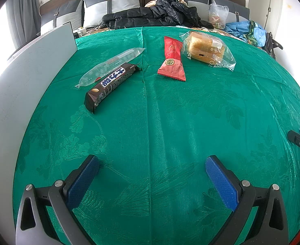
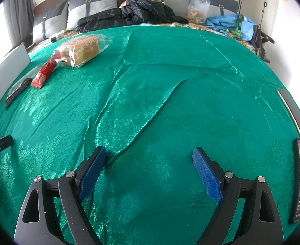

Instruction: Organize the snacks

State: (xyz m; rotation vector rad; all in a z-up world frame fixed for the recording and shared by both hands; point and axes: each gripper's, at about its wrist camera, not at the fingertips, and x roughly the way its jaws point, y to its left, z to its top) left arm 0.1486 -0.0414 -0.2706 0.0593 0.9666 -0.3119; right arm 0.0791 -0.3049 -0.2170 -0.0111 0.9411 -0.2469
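Fingers: left gripper [image 1: 152, 163] spread wide, nothing between pads; right gripper [image 2: 149, 155] likewise spread, empty; both low over green cloth [image 1: 170, 112]
Choc bar [image 1: 111, 84]: nearest snack, left of centre; long axis runs near-left to far-right
Clear tube pack [image 1: 111, 66]: just behind bar, parallel, touching it
Red packet [image 1: 172, 58]: mid-far, long axis front-to-back
Bread bag [image 1: 208, 50]: just right of red packet, edges touching
Around: white board [image 1: 37, 61] along left edge; black jacket [image 1: 154, 14] at far end
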